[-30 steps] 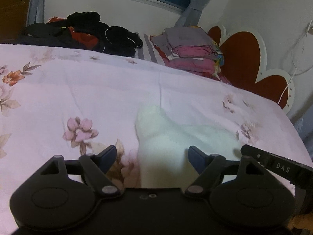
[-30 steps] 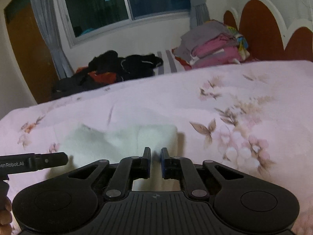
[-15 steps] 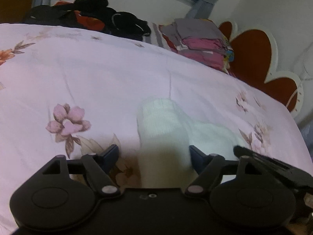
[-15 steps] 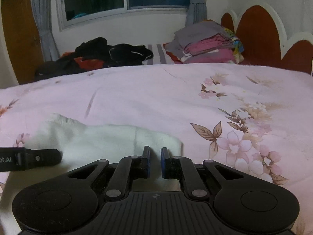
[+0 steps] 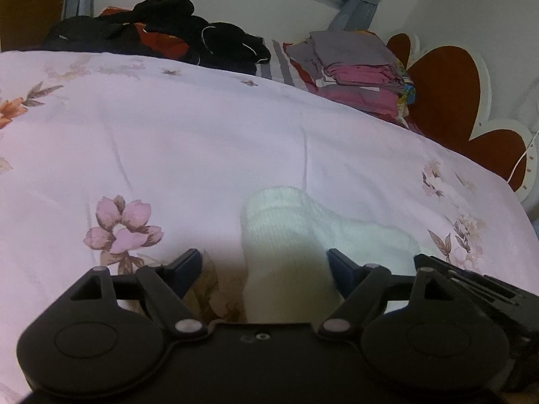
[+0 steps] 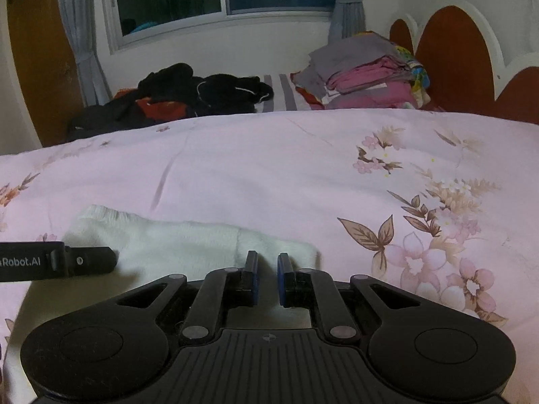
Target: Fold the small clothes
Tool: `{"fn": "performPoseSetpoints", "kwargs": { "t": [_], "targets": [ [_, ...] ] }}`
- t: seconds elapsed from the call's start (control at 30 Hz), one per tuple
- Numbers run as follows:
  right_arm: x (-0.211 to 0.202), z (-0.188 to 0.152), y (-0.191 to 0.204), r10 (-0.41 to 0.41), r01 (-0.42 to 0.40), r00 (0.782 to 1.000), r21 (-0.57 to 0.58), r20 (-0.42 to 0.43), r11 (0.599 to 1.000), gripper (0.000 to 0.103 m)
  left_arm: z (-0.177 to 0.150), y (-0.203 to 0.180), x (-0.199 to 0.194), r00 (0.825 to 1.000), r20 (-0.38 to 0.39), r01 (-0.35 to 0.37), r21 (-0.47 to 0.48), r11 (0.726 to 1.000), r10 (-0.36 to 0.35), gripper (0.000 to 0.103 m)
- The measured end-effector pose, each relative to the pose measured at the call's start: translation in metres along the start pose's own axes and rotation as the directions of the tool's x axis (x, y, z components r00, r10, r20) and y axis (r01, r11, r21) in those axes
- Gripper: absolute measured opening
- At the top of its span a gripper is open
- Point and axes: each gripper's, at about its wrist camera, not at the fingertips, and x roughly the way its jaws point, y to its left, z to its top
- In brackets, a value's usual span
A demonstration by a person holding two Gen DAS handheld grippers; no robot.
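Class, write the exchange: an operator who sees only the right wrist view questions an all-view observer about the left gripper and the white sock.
Operator: Are the left gripper's jaws open?
Observer: Yes, the left gripper has its jaws wide apart, on either side of the white sock.
Operator: Do they touch it?
Observer: One finger stands clear of it over the bedspread. The other sits right at the sock's edge.
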Motion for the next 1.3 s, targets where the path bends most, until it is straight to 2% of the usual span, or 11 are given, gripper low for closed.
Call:
{"fn": "performPoseSetpoints", "kwargs": {
  "t": [0.1, 0.13, 0.17, 0.37, 0.47, 0.6, 0.8, 0.97, 1.13, 1.2, 1.3],
  "targets": [
    [-0.012, 0.004, -0.001, 0.013, -0.013, 1.0, 0.021, 0.011, 1.0, 0.026, -0.001, -0.004, -0.009, 1.0, 0.021, -0.007, 0.028, 1.0, 0.007, 0.08],
    [-0.018, 0.005, -0.001, 0.022, -0.022, 0.999, 0.027, 0.024, 0.999, 0.041, -0.002, -0.006, -0.013, 1.0, 0.026, -0.013, 0.041, 0.999, 0.012, 0.08],
    [-0.025, 0.005, 0.0, 0.023, -0.024, 0.999, 0.027, 0.041, 0.999, 0.049, -0.003, -0.007, -0.016, 0.999, 0.032, -0.013, 0.048, 0.999, 0.011, 0.079],
    [-0.054, 0.002, 0.012, 0.053, -0.053, 0.994, -0.009, 0.093, 0.999, 0.048, -0.01, -0.011, -0.038, 0.998, 0.06, -0.004, 0.078, 0.997, -0.001, 0.078],
    [-0.058, -0.004, 0.013, 0.07, -0.069, 0.995, -0.013, 0.07, 0.998, 0.035, -0.017, -0.015, -0.048, 0.998, 0.068, -0.001, 0.097, 0.995, -0.005, 0.078],
    [-0.07, -0.02, 0.018, 0.068, -0.064, 0.995, -0.052, 0.067, 0.997, 0.034, -0.028, -0.02, -0.06, 0.997, 0.078, -0.005, 0.14, 0.99, -0.006, 0.078],
    [-0.07, -0.048, 0.017, 0.011, -0.007, 0.999, -0.123, 0.032, 0.992, 0.034, -0.052, -0.018, -0.054, 1.0, 0.014, -0.004, 0.154, 0.988, 0.002, 0.08],
    [-0.059, -0.05, 0.004, -0.01, 0.01, 1.0, -0.074, 0.008, 0.997, 0.034, -0.057, -0.014, -0.053, 1.0, -0.001, -0.002, 0.121, 0.993, 0.002, 0.08],
    [-0.069, -0.059, 0.009, -0.036, 0.037, 0.999, -0.105, 0.01, 0.994, 0.033, -0.071, -0.017, -0.063, 1.0, -0.011, 0.008, 0.167, 0.986, -0.006, 0.082],
    [-0.071, -0.058, 0.005, -0.03, 0.031, 1.0, -0.07, 0.006, 0.997, 0.033, -0.073, -0.013, -0.066, 1.0, -0.018, 0.014, 0.132, 0.991, -0.012, 0.082],
    [-0.085, -0.052, 0.004, -0.011, 0.012, 1.0, -0.032, 0.022, 0.999, 0.033, -0.074, -0.015, -0.074, 1.0, -0.015, 0.008, 0.151, 0.989, -0.006, 0.079]
  ]
}}
